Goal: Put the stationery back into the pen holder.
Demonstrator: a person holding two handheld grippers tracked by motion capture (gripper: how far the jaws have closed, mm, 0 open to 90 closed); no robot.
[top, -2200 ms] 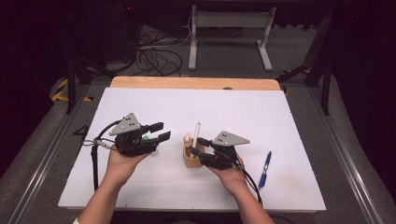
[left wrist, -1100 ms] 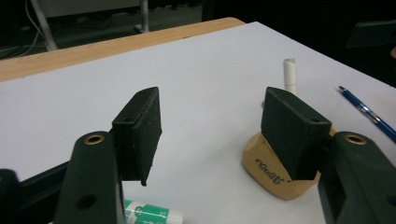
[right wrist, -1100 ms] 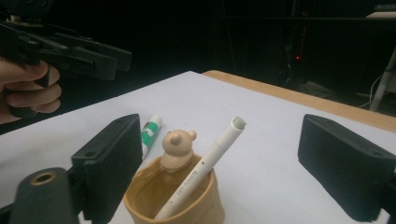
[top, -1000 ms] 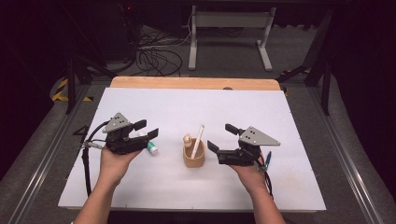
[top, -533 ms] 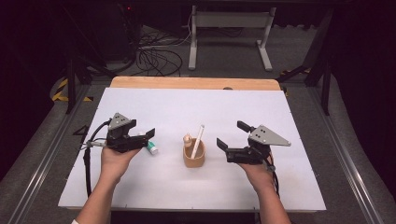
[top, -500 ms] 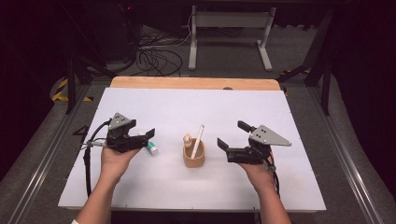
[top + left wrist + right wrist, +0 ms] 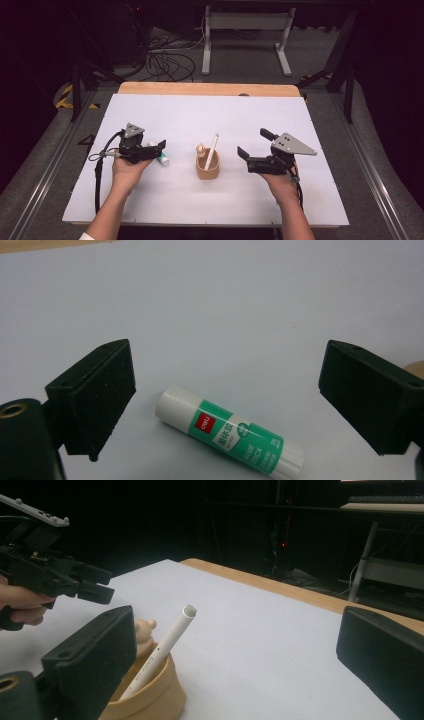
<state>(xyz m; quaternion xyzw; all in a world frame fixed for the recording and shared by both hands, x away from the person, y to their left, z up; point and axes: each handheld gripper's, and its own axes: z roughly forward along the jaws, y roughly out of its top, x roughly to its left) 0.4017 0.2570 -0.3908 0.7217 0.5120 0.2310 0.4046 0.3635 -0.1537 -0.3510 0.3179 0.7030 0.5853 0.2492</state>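
**Two hand-held grippers flanking a pen cup, with a glue stick lying beneath the left jaws**

We look down on a white table top (image 7: 300,125) with a tan pen cup (image 7: 208,169) standing near its middle. In the cup a white pen (image 7: 212,150) leans with its upper end tilted away from the person and slightly to the right; a small tan figure (image 7: 200,149) rises at the cup's left rim.

The left gripper (image 7: 156,146), held in the left hand (image 7: 127,169), sits to the left of the cup, its jaws aimed toward the cup. In the left gripper view we see those jaws spread wide, gripping nothing. Between them, lower in that view, a glue stick (image 7: 230,431) lies flat on the table. Its long axis runs diagonally in that view, from the white end at upper left to the other end at lower right, and its green label faces up. In the high view the glue stick (image 7: 162,159) lies just beside the left jaw tips, its long axis running roughly toward the person and to the right.

The right gripper (image 7: 252,145), held in the right hand (image 7: 280,182), sits to the right of the cup, apart from it. Its jaws stand wide open and empty, directed leftward. In the right gripper view we see the cup and the leaning pen by the left jaw, and the left gripper farther off.
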